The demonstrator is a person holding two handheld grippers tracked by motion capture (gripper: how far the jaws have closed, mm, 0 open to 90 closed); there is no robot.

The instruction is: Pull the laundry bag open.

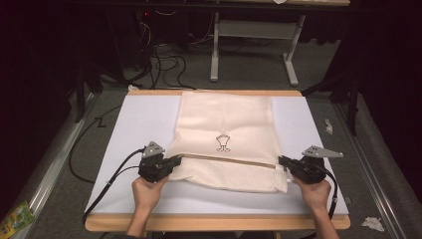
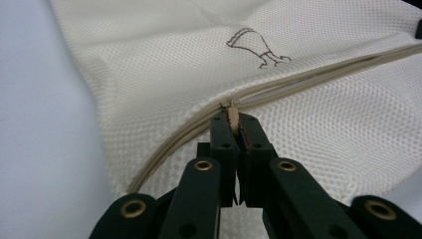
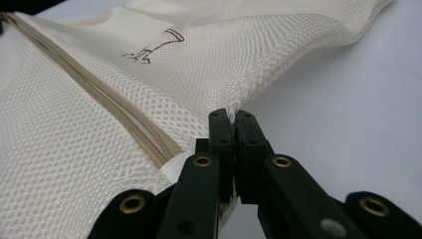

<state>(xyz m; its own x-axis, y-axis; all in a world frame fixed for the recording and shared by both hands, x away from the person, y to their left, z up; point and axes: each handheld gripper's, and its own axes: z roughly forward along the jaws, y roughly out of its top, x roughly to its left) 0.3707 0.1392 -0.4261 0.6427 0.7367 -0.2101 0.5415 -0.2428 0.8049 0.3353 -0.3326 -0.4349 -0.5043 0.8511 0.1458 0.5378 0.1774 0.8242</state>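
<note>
A cream mesh bag [image 1: 226, 124] with a small printed figure [image 1: 222, 142] lies flat on the white board. A beige zipper [image 1: 229, 160] runs across its near part. My left gripper [image 1: 175, 162] is shut on the zipper pull [image 2: 232, 117] at the bag's left edge. My right gripper [image 1: 281, 160] is shut on the bag's mesh edge [image 3: 231, 110] at the zipper's right end. In the left gripper view the zipper track [image 2: 308, 79] runs away to the right. The right gripper view has the zipper [image 3: 124, 119] running off to the upper left.
The white board [image 1: 134, 129] lies on a wooden table [image 1: 214, 222]. Grey floor surrounds it, with cables [image 1: 164, 59] and a white table frame [image 1: 254, 45] behind. A colourful wrapper [image 1: 15, 219] lies at bottom left, and paper scraps [image 1: 372, 224] lie on the floor at right.
</note>
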